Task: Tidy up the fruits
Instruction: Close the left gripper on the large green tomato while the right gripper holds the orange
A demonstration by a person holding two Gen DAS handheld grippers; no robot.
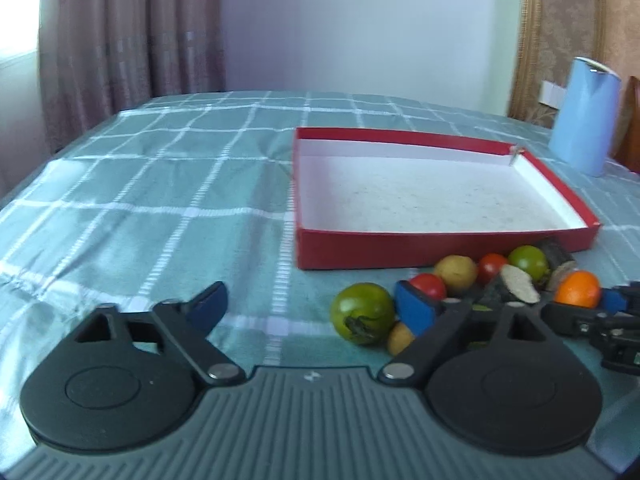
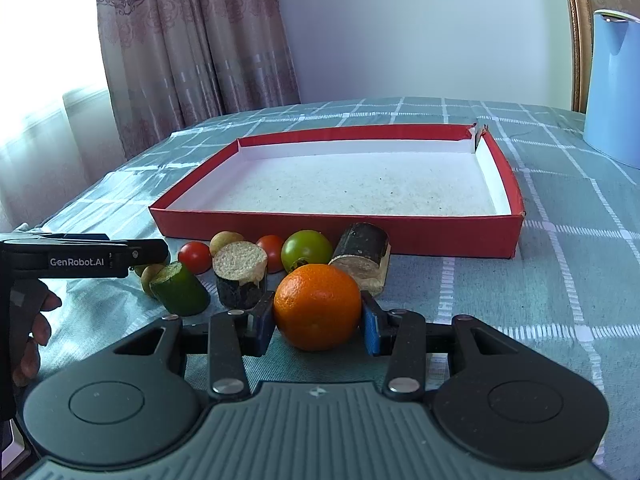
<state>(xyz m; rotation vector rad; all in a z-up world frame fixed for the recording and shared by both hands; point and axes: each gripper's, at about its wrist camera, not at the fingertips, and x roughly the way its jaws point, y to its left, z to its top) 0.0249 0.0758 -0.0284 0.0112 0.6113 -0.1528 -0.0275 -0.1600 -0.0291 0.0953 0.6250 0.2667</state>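
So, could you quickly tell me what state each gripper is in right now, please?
Left gripper: open, holding nothing; a green tomato sits between its fingers, untouched.
Right gripper: shut on the orange, both pads pressing its sides.

A light blue jug (image 2: 614, 92) stands on the checked green tablecloth (image 1: 160, 184) before patterned curtains (image 2: 180, 40).

Checked teal tablecloth (image 2: 560, 200), red box (image 2: 340, 236), fruits, blue jug (image 2: 612, 92)
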